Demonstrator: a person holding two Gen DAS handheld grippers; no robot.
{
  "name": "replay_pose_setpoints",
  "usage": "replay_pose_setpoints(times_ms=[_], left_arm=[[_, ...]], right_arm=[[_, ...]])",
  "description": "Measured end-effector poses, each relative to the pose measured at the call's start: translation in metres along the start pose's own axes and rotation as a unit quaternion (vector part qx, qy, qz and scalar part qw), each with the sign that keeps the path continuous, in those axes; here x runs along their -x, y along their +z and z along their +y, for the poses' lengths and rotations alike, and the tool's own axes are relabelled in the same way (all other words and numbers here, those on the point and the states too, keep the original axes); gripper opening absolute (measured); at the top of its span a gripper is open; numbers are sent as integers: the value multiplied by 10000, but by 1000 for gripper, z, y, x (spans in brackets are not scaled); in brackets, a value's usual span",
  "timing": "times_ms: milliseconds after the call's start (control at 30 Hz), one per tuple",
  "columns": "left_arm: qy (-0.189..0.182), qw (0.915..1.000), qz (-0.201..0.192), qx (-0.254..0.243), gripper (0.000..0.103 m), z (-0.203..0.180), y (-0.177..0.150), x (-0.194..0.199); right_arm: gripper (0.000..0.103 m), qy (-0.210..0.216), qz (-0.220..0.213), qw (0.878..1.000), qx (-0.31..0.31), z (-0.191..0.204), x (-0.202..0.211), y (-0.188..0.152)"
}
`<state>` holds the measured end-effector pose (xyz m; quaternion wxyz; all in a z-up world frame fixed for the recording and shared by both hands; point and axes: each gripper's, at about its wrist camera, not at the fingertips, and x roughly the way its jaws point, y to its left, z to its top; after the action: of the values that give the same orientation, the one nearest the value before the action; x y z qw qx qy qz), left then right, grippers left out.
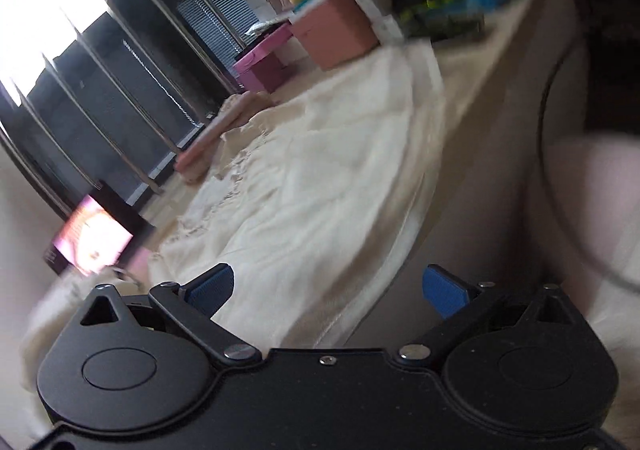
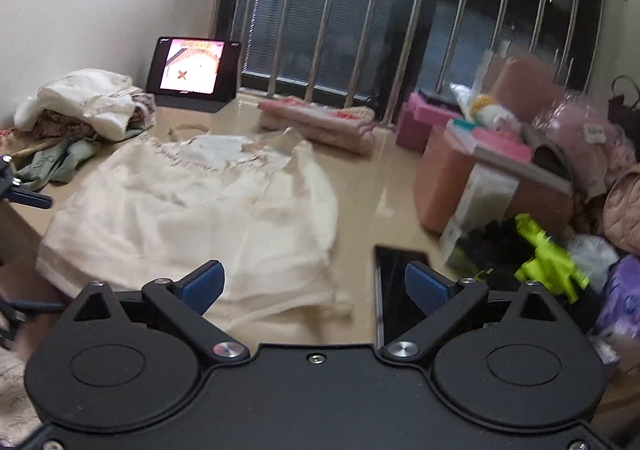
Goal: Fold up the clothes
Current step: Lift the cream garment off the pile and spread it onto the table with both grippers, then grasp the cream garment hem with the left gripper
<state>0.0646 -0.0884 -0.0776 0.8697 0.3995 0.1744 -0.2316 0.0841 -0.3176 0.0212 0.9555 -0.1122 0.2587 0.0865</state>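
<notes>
Garment point(image 2: 192, 209) hem behind right gripper point(image 2: 314, 286)

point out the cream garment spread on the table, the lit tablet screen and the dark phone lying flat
cream garment spread on the table point(image 2: 192, 209), right wrist view, middle of the cloth
lit tablet screen point(image 2: 193, 65), right wrist view, bright display
dark phone lying flat point(image 2: 394, 290), right wrist view, glass face
</notes>
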Motion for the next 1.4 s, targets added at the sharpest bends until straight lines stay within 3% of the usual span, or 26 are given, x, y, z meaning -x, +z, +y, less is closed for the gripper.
replay_pose_setpoints(times_ms=[33, 100, 167, 267, 400, 500, 700, 867, 933, 1000, 1067, 1133, 1233, 1267, 1333, 1367, 1400], left_arm=[[133, 9998, 48, -141, 86, -6, -2, -4], [224, 9996, 145, -79, 55, -6, -3, -8], [37, 9993, 162, 343, 34, 8, -1, -7], [-79, 9961, 181, 864, 15, 28, 3, -7], [4, 9911, 214, 1315, 8, 53, 10, -9], [-219, 9822, 182, 1857, 8, 75, 15, -9], [-618, 9523, 259, 2978, 9, 116, 16, -7], [-923, 9277, 298, 3606, 9, 142, 2, -5], [-911, 9251, 324, 3673, 9, 148, -2, -5], [-681, 9315, 384, 3554, 9, 148, -2, -7], [-648, 9315, 412, 3556, 9, 149, -2, -11], [-688, 9299, 423, 3589, 9, 150, -3, -13], [-804, 9343, 507, 3437, 10, 144, -2, -15], [-893, 9371, 546, 3330, 15, 140, -2, -14], [-912, 9460, 547, 3061, 41, 132, -3, -10], [-922, 9502, 548, 2925, 63, 127, -4, -7], [-839, 9567, 504, 2740, 74, 122, -5, -3]], right_arm=[[98, 64, 21, 10000, 46, 4, -2, -3], [98, 201, 55, 9996, 212, 16, -7, -8], [98, 366, 93, 9982, 459, 31, -13, -12], [98, 592, 164, 9946, 832, 53, -25, -15], [98, 822, 166, 9884, 1264, 81, -41, -18], [98, 768, 35, 9881, 1331, 94, -50, -16], [95, 518, -75, 9893, 1360, 100, -63, -5], [92, 97, 118, 9897, 1424, 87, -71, -9], [92, 53, 161, 9919, 1256, 75, -70, -10], [92, -5, 228, 9931, 1151, 66, -70, -11], [92, 2, 263, 9930, 1151, 63, -70, -12], [92, 209, 217, 9914, 1270, 68, -69, -13], [92, 620, 83, 9846, 1631, 87, -67, -14], [92, 684, 51, 9818, 1774, 94, -67, -14], [92, 745, 8, 9768, 2006, 108, -69, -13], [92, 769, -4, 9755, 2063, 113, -71, -12], [92, 801, -15, 9752, 2063, 116, -72, -11]])
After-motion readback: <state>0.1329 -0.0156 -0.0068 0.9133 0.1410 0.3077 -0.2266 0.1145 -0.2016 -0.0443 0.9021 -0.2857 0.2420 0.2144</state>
